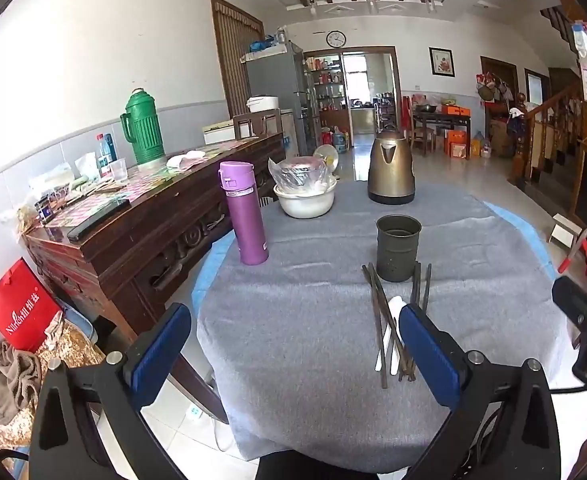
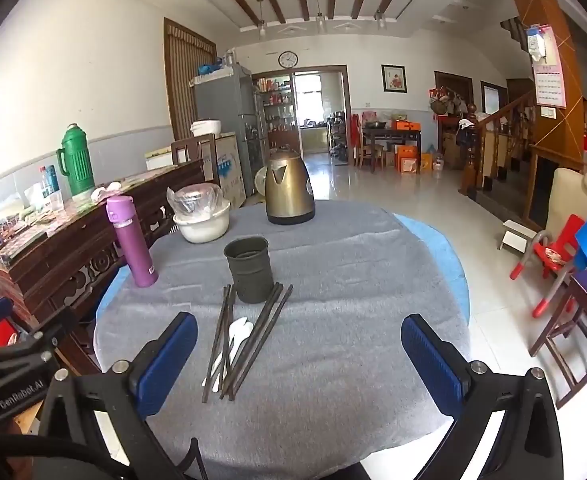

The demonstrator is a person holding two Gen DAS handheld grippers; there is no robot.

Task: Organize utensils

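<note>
Blue ribbed pads on both grippers. Left gripper (image 1: 293, 344): jaws wide apart, holding nothing, over grey cloth (image 1: 301, 320). Right gripper (image 2: 299, 346): jaws equally wide, empty. Dark chopsticks (image 2: 249, 340), slim and straight, lie loosely bundled over a white spoon (image 2: 239, 330) just ahead of the right gripper's left finger. Dull metal holder (image 2: 248, 269), cylindrical and upright, beyond them, touching their far tips.

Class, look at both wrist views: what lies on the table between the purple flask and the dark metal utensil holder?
Nothing: between the purple flask and the utensil holder only bare grey tablecloth shows, in both wrist views.
</note>
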